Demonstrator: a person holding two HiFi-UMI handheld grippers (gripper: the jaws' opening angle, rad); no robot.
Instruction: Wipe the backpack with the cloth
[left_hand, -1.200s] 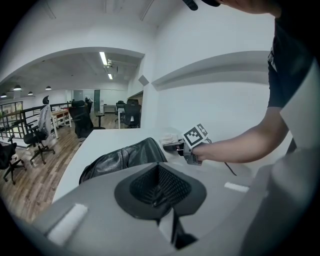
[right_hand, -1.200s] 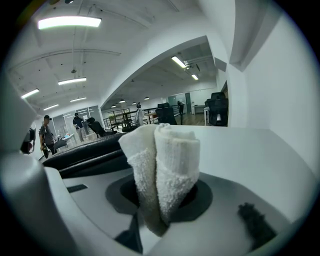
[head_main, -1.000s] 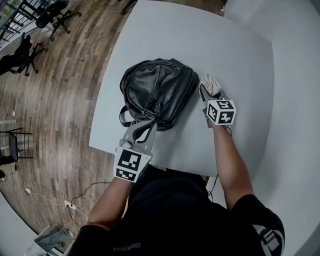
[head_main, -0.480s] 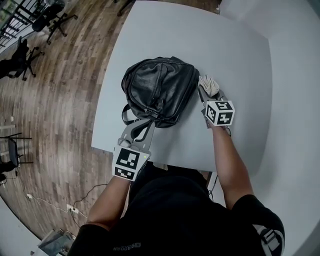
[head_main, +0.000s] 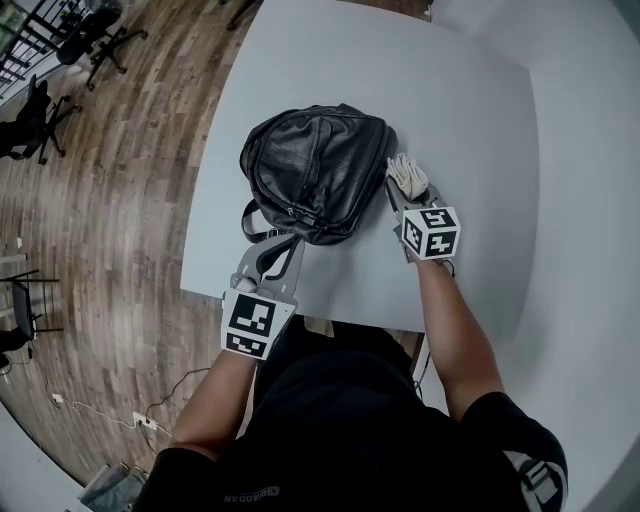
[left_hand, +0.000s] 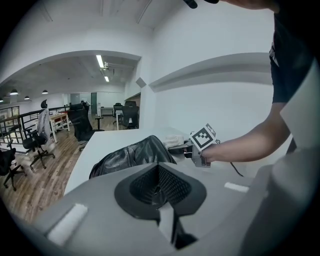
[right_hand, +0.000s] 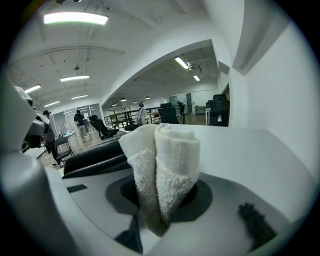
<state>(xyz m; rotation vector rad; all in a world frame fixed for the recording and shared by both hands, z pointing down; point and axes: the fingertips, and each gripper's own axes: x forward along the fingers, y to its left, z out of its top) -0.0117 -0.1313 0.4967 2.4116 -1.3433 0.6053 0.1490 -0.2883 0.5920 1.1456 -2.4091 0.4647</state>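
Right gripper (head_main: 405, 195) clamped on the cloth (right_hand: 162, 170), soft and light by my guess, just beside the backpack (head_main: 318, 172) on the table (head_main: 450, 90); the bag looks limp and slick, so my left gripper (head_main: 282, 248), closed on nothing, should steady its near edge.

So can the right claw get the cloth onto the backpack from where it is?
Probably yes. The right claw is shut on the cloth and sits close beside the backpack, on its right side, with nothing showing between them on the table.
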